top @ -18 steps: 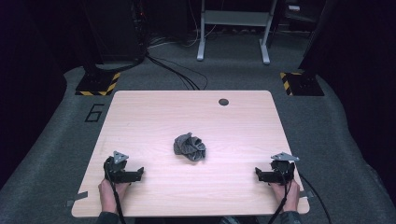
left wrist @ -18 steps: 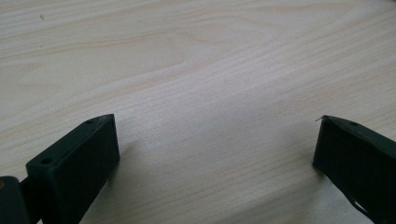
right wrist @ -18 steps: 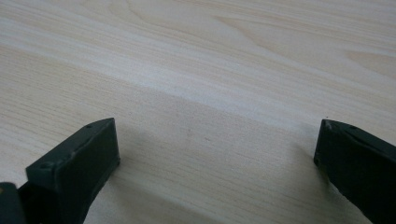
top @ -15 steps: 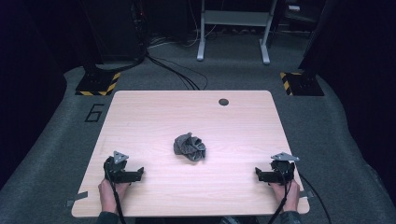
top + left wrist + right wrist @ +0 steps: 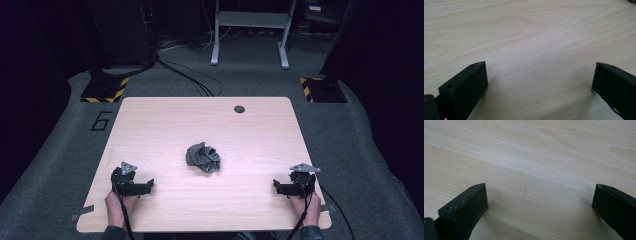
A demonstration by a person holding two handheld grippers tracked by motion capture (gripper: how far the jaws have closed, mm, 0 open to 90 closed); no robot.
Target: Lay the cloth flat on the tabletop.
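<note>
My left gripper rests near the front left of the pale wooden counter, its jaws spread wide with bare wood grain between them. My right gripper rests near the front right, jaws likewise wide apart over bare wood. A crumpled dark grey cloth lies bunched at the counter's middle, between the two grippers and well apart from both.
</note>
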